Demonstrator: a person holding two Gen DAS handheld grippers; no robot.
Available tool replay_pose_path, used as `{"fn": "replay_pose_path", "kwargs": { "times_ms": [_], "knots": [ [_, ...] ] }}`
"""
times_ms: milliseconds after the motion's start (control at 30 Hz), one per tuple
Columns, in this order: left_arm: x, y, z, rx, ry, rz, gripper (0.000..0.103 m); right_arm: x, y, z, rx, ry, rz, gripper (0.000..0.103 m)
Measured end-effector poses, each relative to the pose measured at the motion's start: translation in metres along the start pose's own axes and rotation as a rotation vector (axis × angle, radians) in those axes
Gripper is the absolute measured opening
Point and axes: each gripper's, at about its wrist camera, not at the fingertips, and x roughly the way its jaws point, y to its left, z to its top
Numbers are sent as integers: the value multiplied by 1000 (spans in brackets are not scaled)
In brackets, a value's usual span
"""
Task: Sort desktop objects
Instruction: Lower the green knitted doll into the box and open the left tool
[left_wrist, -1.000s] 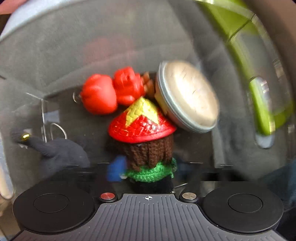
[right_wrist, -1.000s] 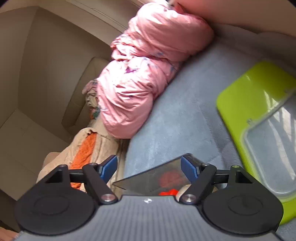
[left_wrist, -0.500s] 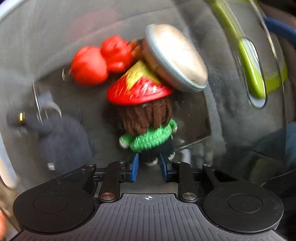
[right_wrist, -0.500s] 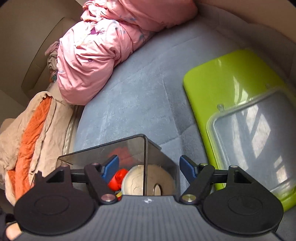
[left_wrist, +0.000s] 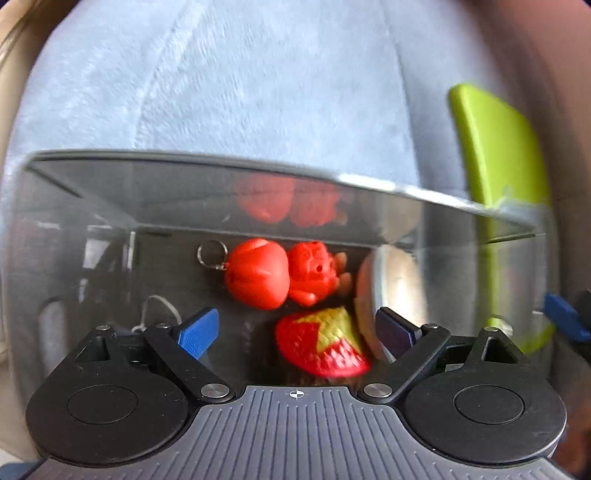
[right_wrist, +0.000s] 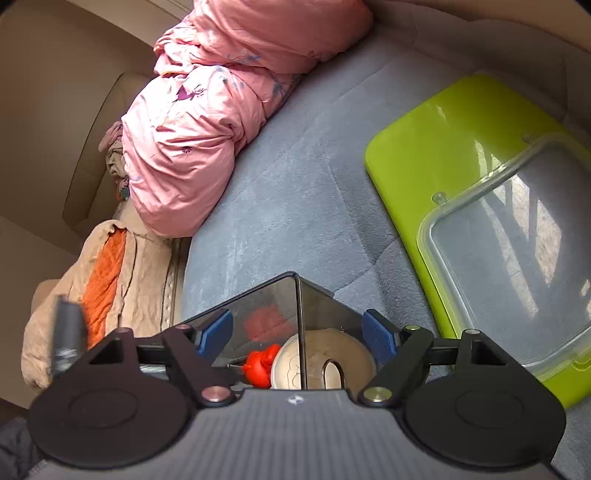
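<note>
My left gripper hangs spread over the smoky acrylic box; my right gripper straddles its corner, parted, gripping nothing.

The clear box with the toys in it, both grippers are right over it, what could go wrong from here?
Risks, as far as the views show:
1. The clear box sits on soft grey fabric; a nudge from either open gripper, left gripper or right gripper, might tip or shift it.
2. The doll's red hat lies just under the left gripper, so lifting out carelessly could catch it.
3. The round disc leans on edge and may topple onto the red keychain toy.
</note>
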Motion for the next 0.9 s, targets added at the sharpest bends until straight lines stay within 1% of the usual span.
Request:
{"fn": "replay_pose_path", "kwargs": {
  "times_ms": [133, 167, 200, 267, 300, 333, 500, 533, 700, 833, 900],
  "knots": [
    [14, -20, 7, 79, -38, 99, 95, -2, 0, -2, -16, -9, -12, 79],
    [13, -18, 6, 89, -40, 111, 95, -1, 0, -1, -14, -3, -9, 79],
    [12, -16, 6, 98, -43, 124, 97, 0, 0, -1, -12, 4, -5, 79],
    [10, -12, 5, 117, -47, 148, 97, 2, -1, -1, -7, 19, 1, 79],
    [9, -10, 4, 127, -49, 160, 91, 3, -2, -1, -5, 25, 2, 79],
    [8, -8, 3, 136, -52, 173, 89, 3, -2, -1, -1, 28, 3, 79],
    [4, 1, 0, 184, -63, 234, 88, 4, -7, 1, 36, 37, 18, 80],
    [1, 0, 0, 188, -66, 232, 88, 5, -8, 1, 46, 43, 24, 80],
    [-23, -13, -5, 189, -80, 161, 89, 9, -7, -1, 59, 70, 44, 80],
    [-41, -24, -8, 189, -92, 104, 93, 9, -2, -3, 30, 60, 26, 80],
    [-51, -29, -10, 189, -98, 75, 93, 8, -2, -4, 25, 50, 14, 81]
  ]
}}
